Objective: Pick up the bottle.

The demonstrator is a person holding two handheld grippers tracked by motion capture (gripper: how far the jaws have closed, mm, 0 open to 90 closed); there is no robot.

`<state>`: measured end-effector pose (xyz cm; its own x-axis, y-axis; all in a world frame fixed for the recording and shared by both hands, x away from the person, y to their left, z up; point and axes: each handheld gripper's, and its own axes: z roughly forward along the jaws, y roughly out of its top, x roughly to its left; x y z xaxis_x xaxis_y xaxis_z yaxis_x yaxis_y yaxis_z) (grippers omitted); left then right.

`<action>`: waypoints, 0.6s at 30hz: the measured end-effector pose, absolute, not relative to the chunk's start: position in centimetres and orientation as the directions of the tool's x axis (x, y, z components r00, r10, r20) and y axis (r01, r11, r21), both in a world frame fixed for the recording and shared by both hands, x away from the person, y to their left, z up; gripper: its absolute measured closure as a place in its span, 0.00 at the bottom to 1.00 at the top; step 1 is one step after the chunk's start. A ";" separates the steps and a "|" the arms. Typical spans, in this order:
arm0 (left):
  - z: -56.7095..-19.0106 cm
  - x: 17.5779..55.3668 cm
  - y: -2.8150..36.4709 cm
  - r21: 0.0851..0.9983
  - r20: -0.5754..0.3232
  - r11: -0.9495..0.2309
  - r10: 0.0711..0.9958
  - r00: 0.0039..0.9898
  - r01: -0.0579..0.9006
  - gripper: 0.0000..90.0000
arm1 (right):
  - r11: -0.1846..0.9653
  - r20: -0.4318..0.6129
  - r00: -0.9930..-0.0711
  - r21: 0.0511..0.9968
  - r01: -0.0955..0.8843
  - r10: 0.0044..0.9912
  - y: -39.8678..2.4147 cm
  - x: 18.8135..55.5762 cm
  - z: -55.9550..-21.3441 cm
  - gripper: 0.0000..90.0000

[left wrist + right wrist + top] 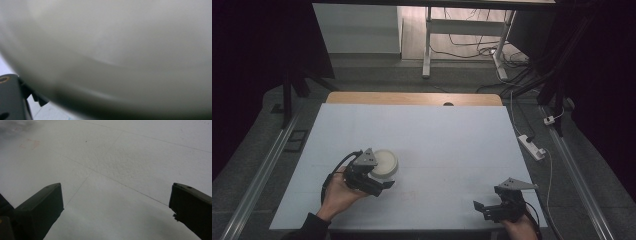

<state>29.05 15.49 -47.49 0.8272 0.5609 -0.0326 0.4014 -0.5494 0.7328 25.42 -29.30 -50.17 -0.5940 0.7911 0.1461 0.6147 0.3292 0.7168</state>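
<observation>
High view. We see a white bowl (384, 164) on the pale surface (452, 145), left of centre and toward the near edge. The left gripper (379, 182) sits against the bowl's near side, held by the person's left hand (338, 196). We judge the work to be at the approach-or-grasp stage on the bowl: it rests on the surface, not lifted, and where it is meant to go we cannot say. From here we cannot tell whether the jaws straddle the rim or merely touch the wall; the gripper body and its grey plate cover the contact. The right gripper (482, 207) is near the front right corner, well apart from the bowl, idle by our reading.

Left gripper view. The bowl (120, 50) is very close and blurred, a pale curved wall. Part of one toothed jaw shows at lower left beside or under that wall; the other jaw is cut off. We cannot tell how far the gripper is open or whether it grips.

Right gripper view. The two jaws stand wide apart with bare surface (112, 165) between them; nothing is held. A faint red mark (30, 143) sits at upper left, too dim to read.
</observation>
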 end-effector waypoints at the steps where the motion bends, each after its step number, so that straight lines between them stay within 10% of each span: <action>1: -47.4 29.2 15.3 0.735 -0.033 -0.548 0.560 0.828 0.400 0.08 | 0.329 0.146 -0.594 0.717 0.615 0.791 -29.3 25.4 -50.2 0.00; 18: -46.3 30.8 12.5 0.729 -0.024 -0.578 0.514 0.858 0.366 0.08 | 0.328 0.147 -0.593 0.717 0.615 0.791 -29.3 25.4 -50.2 0.00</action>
<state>30.76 12.47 -46.29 0.8577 0.5136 -0.0236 0.3662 -0.5779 0.7294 25.40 -29.31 -50.16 -0.5933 0.7914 0.1471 0.6151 0.3278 0.7171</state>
